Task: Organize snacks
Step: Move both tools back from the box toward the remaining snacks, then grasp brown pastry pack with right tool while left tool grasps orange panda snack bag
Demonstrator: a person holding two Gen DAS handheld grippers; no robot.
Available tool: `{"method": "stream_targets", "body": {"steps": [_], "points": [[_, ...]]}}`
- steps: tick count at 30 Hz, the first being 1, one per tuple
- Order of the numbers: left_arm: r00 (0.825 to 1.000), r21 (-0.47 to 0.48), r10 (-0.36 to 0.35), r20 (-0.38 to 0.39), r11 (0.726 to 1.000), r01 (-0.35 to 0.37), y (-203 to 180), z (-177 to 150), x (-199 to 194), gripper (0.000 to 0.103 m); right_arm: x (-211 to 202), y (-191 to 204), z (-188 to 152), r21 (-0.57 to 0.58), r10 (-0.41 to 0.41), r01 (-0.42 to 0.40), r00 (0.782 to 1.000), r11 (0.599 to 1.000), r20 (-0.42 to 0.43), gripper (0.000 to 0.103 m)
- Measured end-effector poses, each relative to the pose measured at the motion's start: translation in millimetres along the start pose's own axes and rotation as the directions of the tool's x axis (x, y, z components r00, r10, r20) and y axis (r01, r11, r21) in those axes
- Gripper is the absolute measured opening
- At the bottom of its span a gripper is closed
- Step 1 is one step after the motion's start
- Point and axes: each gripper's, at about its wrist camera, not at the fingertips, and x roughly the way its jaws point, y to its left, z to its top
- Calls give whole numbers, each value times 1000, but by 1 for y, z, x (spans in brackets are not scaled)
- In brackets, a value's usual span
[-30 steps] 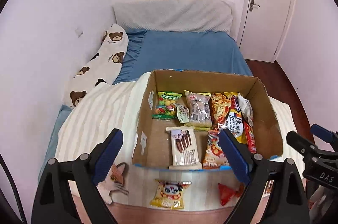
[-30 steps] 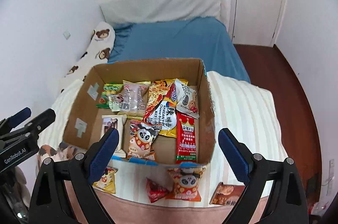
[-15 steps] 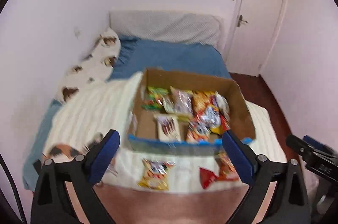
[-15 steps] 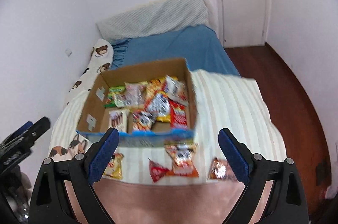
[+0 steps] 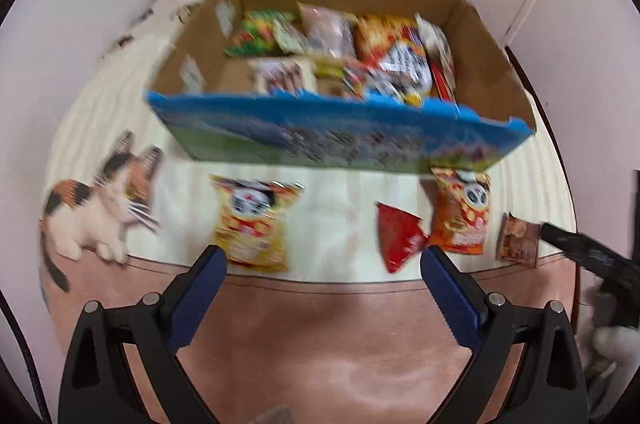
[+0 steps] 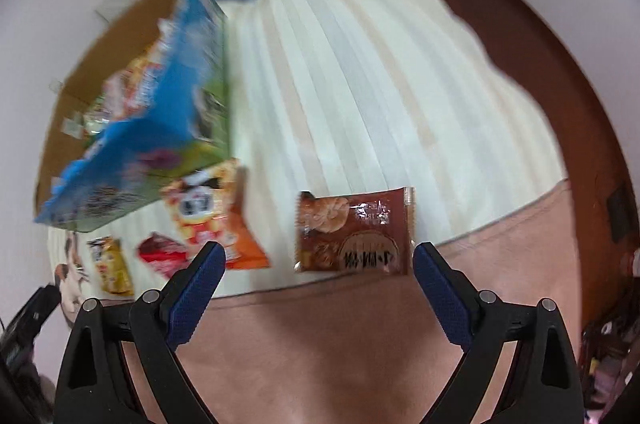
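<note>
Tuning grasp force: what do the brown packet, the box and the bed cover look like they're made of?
Brown packet: thin glossy plastic film, going by the glare and crimped end seals. Box: corrugated cardboard, raw brown inside, printed blue-green outside; blur hides its sheen. Striped bed cover: soft matte fabric, probably quilted or ribbed, judging by its ridges.

Brown snack packet (image 6: 354, 230) lies flat beside blurred, seemingly snack-filled cardboard box (image 5: 492, 35).

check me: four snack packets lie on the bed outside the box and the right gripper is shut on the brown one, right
Not quite. The right gripper is open, and the brown packet lies untouched ahead of its jaws, as the right wrist view shows. Four packets do lie outside the box.
</note>
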Motion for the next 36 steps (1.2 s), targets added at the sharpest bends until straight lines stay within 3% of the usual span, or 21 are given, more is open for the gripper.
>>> {"method": "stream_targets", "body": {"steps": [2,7,9,11,13,15,17,21,23,26,29,31,34,36], "points": [[1000,2,0,-24,1000,0,-10,1,11,99,27,-13,8,49,-13,15,999,999,-46,95],[999,33,17,-40,999,-16,-36,9,23,99,55,-38,16,196,94,-76,992,978,-84,87],[999,42,23,-42,999,-22,-41,13,22,99,54,-29,9,168,185,-160,972,973,-142,86],[999,55,24,-45,998,-22,-44,14,22,99,36,-12,-1,63,246,-239,953,969,-175,86],[998,70,43,-43,997,-40,-45,15,23,99,20,-1,-2,-81,188,-202,970,976,-153,86],[997,83,61,-45,995,-57,-46,14,26,99,13,12,2,-256,82,-101,993,961,-82,86],[994,98,95,-48,991,-90,-47,11,32,99,24,28,7,-425,-21,-2,999,905,-50,86],[990,114,116,-80,988,-107,-49,3,41,99,64,50,5,-639,-115,14,987,769,-116,86],[988,125,126,-90,986,-115,-54,1,46,99,81,53,0,-686,-164,33,978,727,-126,83],[988,135,117,-101,985,-103,-64,2,50,99,82,44,-1,-639,-153,44,981,768,-116,79],[989,143,94,-112,987,-77,-80,8,55,99,76,12,6,-425,-118,51,984,904,-134,78],[989,155,80,-125,986,-60,-93,12,61,99,70,-12,8,-278,-82,45,989,960,-125,78],[980,161,47,-192,987,-16,-116,22,84,99,64,-42,7,-97,-16,4,992,995,-124,78],[973,153,26,-230,988,10,-126,29,97,99,60,-61,6,-15,41,-43,990,999,-134,78]]}}
